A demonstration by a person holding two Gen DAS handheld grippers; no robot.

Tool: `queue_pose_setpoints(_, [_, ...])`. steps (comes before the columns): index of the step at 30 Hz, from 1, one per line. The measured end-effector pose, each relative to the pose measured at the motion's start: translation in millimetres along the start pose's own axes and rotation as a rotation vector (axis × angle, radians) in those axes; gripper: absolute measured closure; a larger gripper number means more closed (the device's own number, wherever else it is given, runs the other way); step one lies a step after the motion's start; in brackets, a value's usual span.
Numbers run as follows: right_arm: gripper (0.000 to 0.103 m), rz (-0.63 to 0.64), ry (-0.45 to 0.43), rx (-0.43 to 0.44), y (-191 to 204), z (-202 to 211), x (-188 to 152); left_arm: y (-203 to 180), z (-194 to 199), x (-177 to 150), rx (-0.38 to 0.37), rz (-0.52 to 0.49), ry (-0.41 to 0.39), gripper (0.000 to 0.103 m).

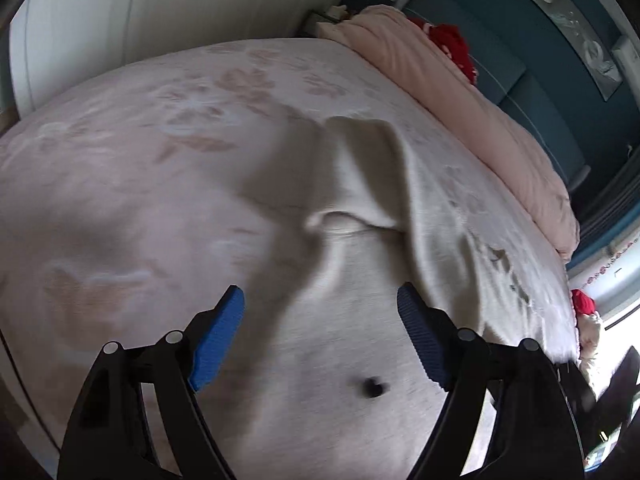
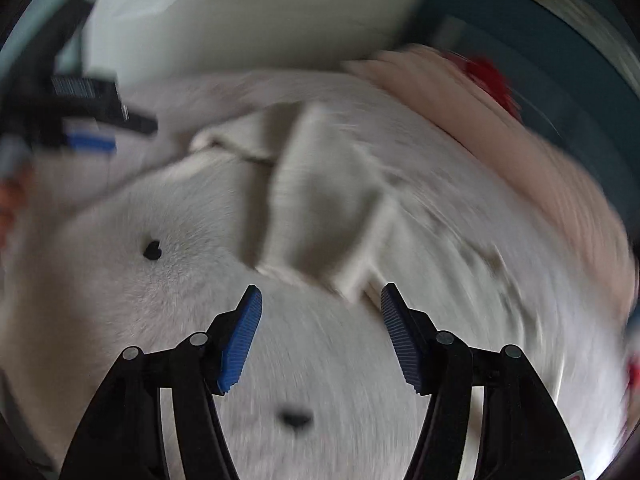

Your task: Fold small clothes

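Left wrist view: the left gripper point(image 1: 320, 312) hangs over a white garment point(image 1: 340, 340) that lies spread on a bed point(image 1: 120, 160) with a pale floral cover. Its jaws stand wide apart, with nothing between the blue pads point(image 1: 218, 344), and whether they touch the cloth cannot be told. The garment fills the near middle of the picture. A sleeve point(image 1: 360, 172) is folded and runs away toward the far side, with a ridge of cloth across it. A small black mark point(image 1: 373, 386) sits on the fabric near the right jaw. Along the far right edge of the bed lies a pink blanket point(image 1: 460, 100), and something red point(image 1: 454, 44) rests beside it against a dark teal headboard point(image 1: 540, 92). A white wall point(image 1: 160, 12) rises at the far left.

Right wrist view: much of this picture is smeared by motion. The right gripper point(image 2: 322, 312) is over the same white garment point(image 2: 160, 300), its jaws apart and empty. The folded sleeve point(image 2: 320, 208) lies just beyond the fingertips, toward the far middle. Two black marks show on the cloth, one point(image 2: 152, 250) at the left and one point(image 2: 295, 419) near, between the fingers. The left gripper point(image 2: 92, 142) shows at the far left edge, too blurred to tell how its jaws stand from here. The pink blanket point(image 2: 520, 152) runs along the far right.
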State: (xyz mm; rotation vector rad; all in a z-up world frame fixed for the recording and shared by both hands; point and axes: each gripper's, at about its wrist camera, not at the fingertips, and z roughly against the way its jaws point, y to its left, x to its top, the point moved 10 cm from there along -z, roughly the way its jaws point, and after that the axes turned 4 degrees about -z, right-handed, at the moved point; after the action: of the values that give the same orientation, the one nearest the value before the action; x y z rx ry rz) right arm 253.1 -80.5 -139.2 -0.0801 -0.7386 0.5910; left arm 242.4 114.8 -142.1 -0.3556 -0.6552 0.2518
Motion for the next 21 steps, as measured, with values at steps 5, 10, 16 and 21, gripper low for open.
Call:
queue_pose_setpoints(5, [0.059, 0.13, 0.127, 0.055, 24.4, -59.6, 10.9, 38.9, 16.3, -11.2, 0.022, 0.014, -0.013, 0.024])
queue_pose_setpoints(10, [0.098, -0.262, 0.147, 0.212, -16.7, -55.9, 38.3, 41.8, 21.9, -12.1, -0.016, 0.003, -0.014, 0.024])
queue_pose_setpoints(16, [0.098, -0.815, -0.158, 0.385, -134.8, 62.9, 89.4, -10.6, 26.3, -4.7, -0.21, -0.003, 0.016, 0.022])
queue_pose_setpoints(21, [0.097, -1.07, -0.079, 0.137, -242.9, 56.8, -10.8, -61.1, 11.0, -9.5, -0.31, -0.024, 0.076, 0.019])
